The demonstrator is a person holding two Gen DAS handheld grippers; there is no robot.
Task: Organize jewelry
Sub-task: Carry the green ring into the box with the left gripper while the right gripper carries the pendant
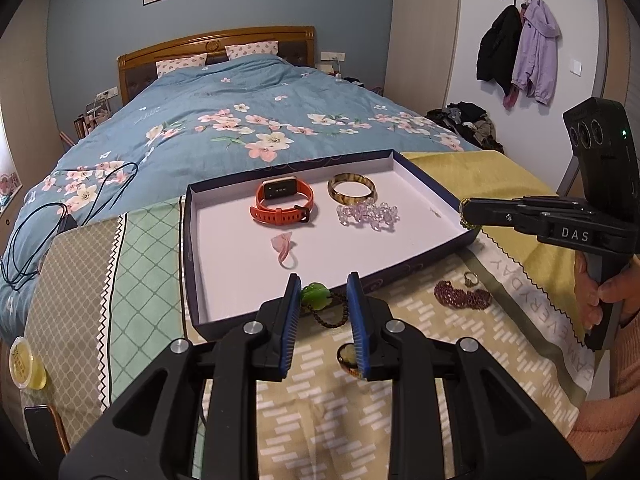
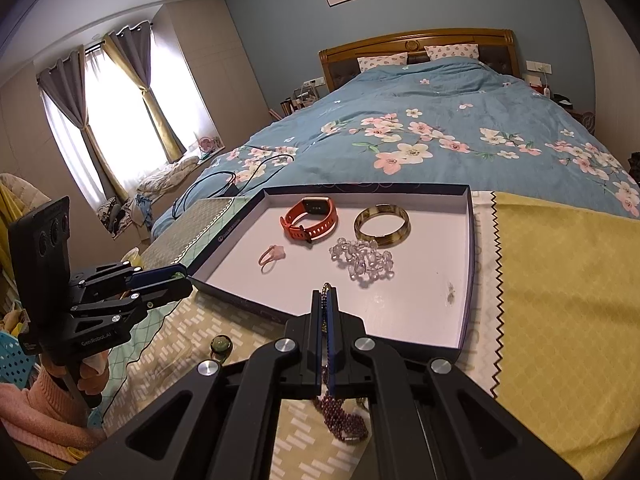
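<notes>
A dark-blue tray (image 1: 224,248) (image 2: 420,300) with a white floor holds an orange smartwatch (image 1: 284,200), a tortoiseshell bangle (image 1: 352,190), a clear bead bracelet (image 1: 368,214) and a pink ring (image 1: 285,250). At the tray's near edge my left gripper (image 1: 324,290) (image 2: 180,276) is shut on a green pendant (image 1: 314,294) whose dark cord (image 1: 332,314) droops below. My right gripper (image 2: 325,294) (image 1: 464,212) hovers at the tray's right rim, shut on a thin beaded chain (image 2: 326,376). On the cloth lie a garnet bead bracelet (image 1: 462,296) (image 2: 340,420), a small ring (image 1: 471,279) and an amber glass ring (image 1: 346,356) (image 2: 220,346).
The tray rests on patterned cloths (image 1: 132,280) and a yellow cloth (image 2: 560,300) at the foot of a bed with a floral blue duvet (image 1: 240,120). Black cables (image 1: 48,232) lie left of it. A yellow cup (image 1: 24,364) and a phone (image 1: 44,428) sit at the near left. A person's hand (image 1: 600,296) grips the right handle.
</notes>
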